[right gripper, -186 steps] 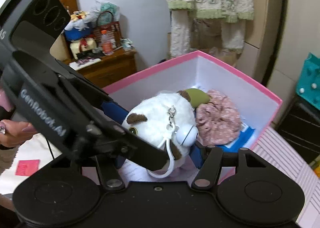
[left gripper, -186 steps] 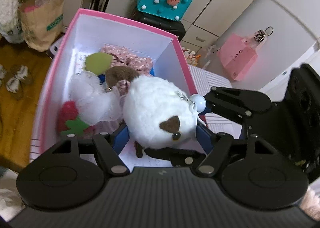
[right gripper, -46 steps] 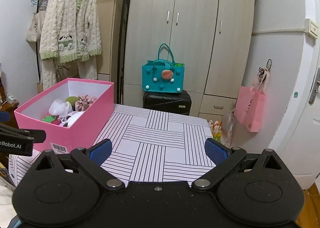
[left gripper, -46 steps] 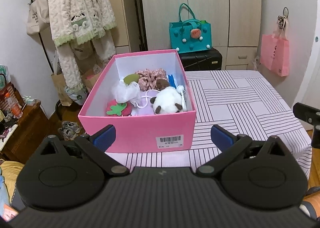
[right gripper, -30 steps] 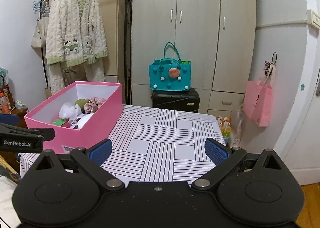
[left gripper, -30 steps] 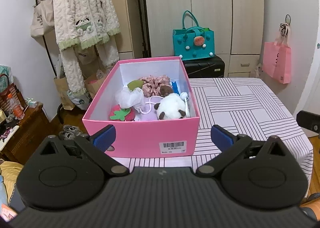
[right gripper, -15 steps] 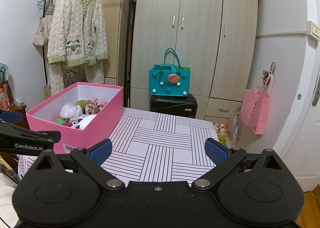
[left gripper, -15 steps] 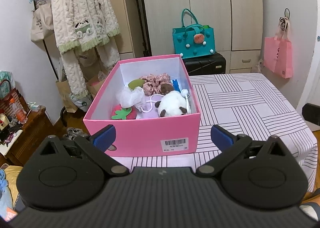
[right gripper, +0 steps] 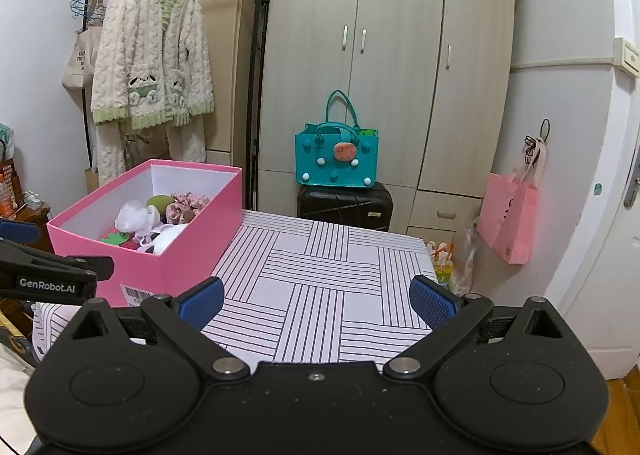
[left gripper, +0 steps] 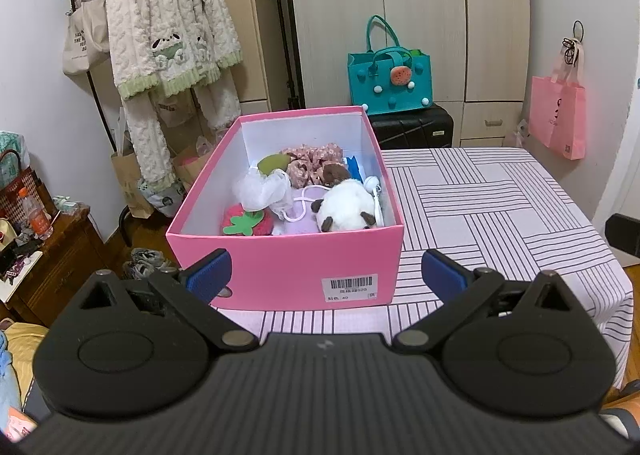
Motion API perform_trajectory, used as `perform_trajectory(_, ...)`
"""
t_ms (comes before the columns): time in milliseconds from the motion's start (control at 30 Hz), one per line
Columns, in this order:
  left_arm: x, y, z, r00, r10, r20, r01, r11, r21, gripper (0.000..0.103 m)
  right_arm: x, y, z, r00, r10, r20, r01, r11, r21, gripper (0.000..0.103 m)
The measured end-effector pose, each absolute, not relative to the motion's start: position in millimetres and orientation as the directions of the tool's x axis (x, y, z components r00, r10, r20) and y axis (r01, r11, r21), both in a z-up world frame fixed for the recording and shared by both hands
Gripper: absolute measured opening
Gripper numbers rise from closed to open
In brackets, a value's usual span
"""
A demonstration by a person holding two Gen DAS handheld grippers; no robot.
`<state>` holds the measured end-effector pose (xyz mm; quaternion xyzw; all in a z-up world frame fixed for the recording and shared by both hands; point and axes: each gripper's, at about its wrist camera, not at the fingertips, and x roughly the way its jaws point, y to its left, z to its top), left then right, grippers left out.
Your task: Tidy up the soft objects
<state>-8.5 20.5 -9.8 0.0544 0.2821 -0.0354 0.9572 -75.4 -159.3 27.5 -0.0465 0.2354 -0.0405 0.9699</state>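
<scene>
Both pulled back from pink box (left gripper: 280,275) since 6 s ago; white plush (left gripper: 346,211) then pinched over box, now lying inside at near right corner, beside strawberry plush (left gripper: 246,220), mesh pouf (left gripper: 262,191), floral scrunchie (left gripper: 314,163). Left gripper (left gripper: 324,269) wide, empty, short of box front. Right gripper (right gripper: 316,301) wide, empty, over bare striped tabletop (right gripper: 320,271). No soft items seen outside box; task likely finished.

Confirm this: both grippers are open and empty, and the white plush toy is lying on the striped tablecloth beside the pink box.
Not quite. The white plush toy lies inside the pink box, not on the tablecloth, as the left wrist view shows. The left gripper and right gripper are indeed open and empty.
</scene>
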Motion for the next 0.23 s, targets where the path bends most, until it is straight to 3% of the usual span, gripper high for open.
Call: perform_trajectory(233,-7.5,20.6,-9.9,0.838,-0.036,-0.544,0.099,0.991,0.087,0.103,-75.9,-160.4,26.9,0.887,-0.101,-0.451,0.059,0.993,-0.106,0.101)
